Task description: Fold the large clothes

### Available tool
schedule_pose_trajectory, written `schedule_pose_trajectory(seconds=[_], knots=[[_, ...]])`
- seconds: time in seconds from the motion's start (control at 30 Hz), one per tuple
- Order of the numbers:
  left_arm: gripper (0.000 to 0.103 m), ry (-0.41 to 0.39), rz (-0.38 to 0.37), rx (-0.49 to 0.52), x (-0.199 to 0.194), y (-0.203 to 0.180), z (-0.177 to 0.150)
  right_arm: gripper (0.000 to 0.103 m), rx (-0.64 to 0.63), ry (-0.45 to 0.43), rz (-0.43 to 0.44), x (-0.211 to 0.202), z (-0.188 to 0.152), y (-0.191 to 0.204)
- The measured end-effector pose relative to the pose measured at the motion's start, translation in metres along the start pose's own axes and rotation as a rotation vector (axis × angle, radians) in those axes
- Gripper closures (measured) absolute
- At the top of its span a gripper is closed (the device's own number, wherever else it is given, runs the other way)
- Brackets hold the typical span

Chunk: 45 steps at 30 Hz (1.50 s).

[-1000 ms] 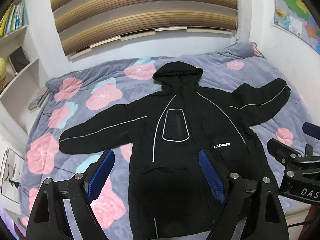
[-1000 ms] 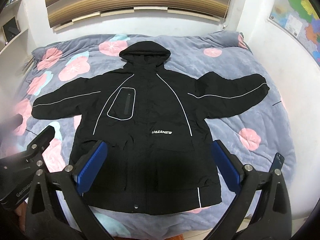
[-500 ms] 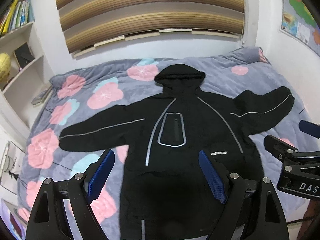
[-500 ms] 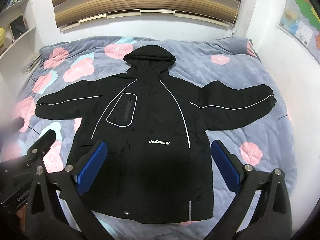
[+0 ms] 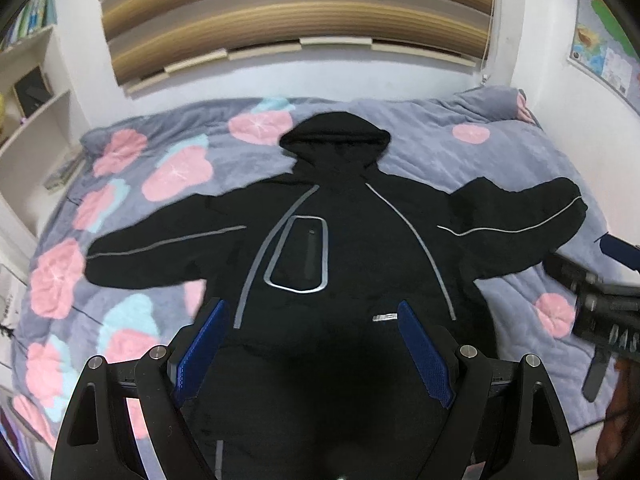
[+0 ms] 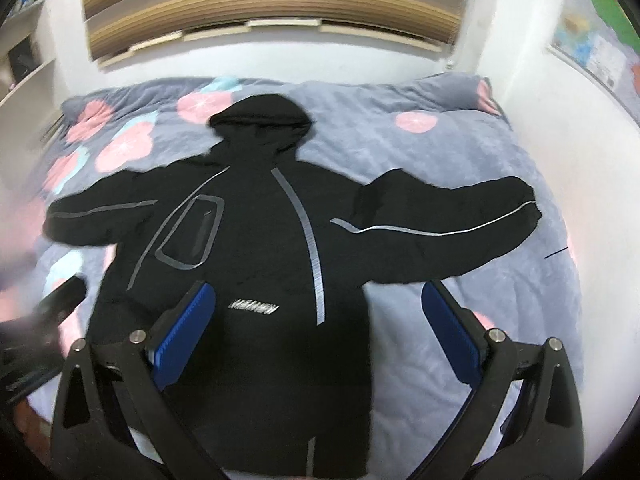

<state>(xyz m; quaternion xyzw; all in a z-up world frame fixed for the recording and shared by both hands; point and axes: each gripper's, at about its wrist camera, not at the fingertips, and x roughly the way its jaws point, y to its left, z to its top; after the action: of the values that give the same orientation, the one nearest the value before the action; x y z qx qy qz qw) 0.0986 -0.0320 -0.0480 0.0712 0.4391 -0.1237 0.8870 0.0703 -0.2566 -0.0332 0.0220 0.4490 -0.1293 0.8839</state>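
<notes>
A black hooded padded jacket with grey reflective piping (image 5: pixel 344 264) is spread flat, sleeves out, on a grey quilt with pink flowers (image 5: pixel 440 152). The left gripper (image 5: pixel 316 348) and right gripper (image 6: pixel 320 328) are held wide apart above its lower half, nothing pinched

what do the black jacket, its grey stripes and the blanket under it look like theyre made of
Black jacket: looks like matte, padded synthetic fabric; the sleeves puff and crease softly. Hedged, since both views are blurred.
Grey stripes: probably reflective tape; flat bands brighter than the cloth.
Blanket: seems a plush fleece, with a fuzzy nap and soft wrinkles, printed with pink flowers.
</notes>
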Motion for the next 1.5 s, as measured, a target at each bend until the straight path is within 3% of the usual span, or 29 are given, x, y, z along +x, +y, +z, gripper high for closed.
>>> schedule_pose_trajectory(seconds=[0.2,0.33,0.53,0.67,0.87,1.0,1.07,1.13,1.23,1.3,1.37,1.43,1.5], knots=[[0.016,0.028,0.042,0.029,0.046,-0.033,0.014,0.003,0.136,0.058,0.003,0.068,0.006,-0.095],[0.016,0.068,0.004,0.007,0.079,-0.049,0.028,0.004,0.282,0.094,0.012,0.117,0.008,-0.179],[0.016,0.103,-0.054,-0.001,0.129,-0.084,0.049,0.031,0.453,0.108,-0.098,0.162,0.024,-0.29],[0.016,0.133,-0.087,0.01,0.159,-0.113,0.062,0.034,0.524,0.095,-0.155,0.185,0.033,-0.344],[0.016,0.168,-0.108,0.102,0.186,-0.163,0.071,0.034,0.576,0.085,-0.184,0.218,0.036,-0.381],[0.016,0.188,-0.119,0.159,0.197,-0.186,0.07,0.039,0.608,0.102,-0.127,0.243,0.035,-0.395],[0.016,0.203,-0.123,0.184,0.203,-0.194,0.069,0.072,0.583,0.1,-0.097,0.248,0.039,-0.39],[0.016,0.209,-0.133,0.196,0.209,-0.2,0.069,0.093,0.528,0.095,-0.061,0.244,0.046,-0.38],[0.016,0.175,-0.18,0.212,0.222,-0.214,0.075,0.094,0.491,0.015,-0.011,0.208,0.054,-0.37],[0.016,0.165,-0.221,0.231,0.238,-0.23,0.085,0.094,0.466,-0.059,-0.099,0.174,0.056,-0.371],[0.016,0.161,-0.261,0.244,0.253,-0.246,0.091,0.094,0.502,-0.098,-0.12,0.157,0.049,-0.386],[0.016,0.179,-0.296,0.258,0.275,-0.268,0.092,0.094,0.554,-0.061,-0.113,0.165,0.037,-0.405],[0.016,0.224,-0.316,0.273,0.301,-0.289,0.088,0.094,0.588,0.039,-0.135,0.193,0.021,-0.418]])
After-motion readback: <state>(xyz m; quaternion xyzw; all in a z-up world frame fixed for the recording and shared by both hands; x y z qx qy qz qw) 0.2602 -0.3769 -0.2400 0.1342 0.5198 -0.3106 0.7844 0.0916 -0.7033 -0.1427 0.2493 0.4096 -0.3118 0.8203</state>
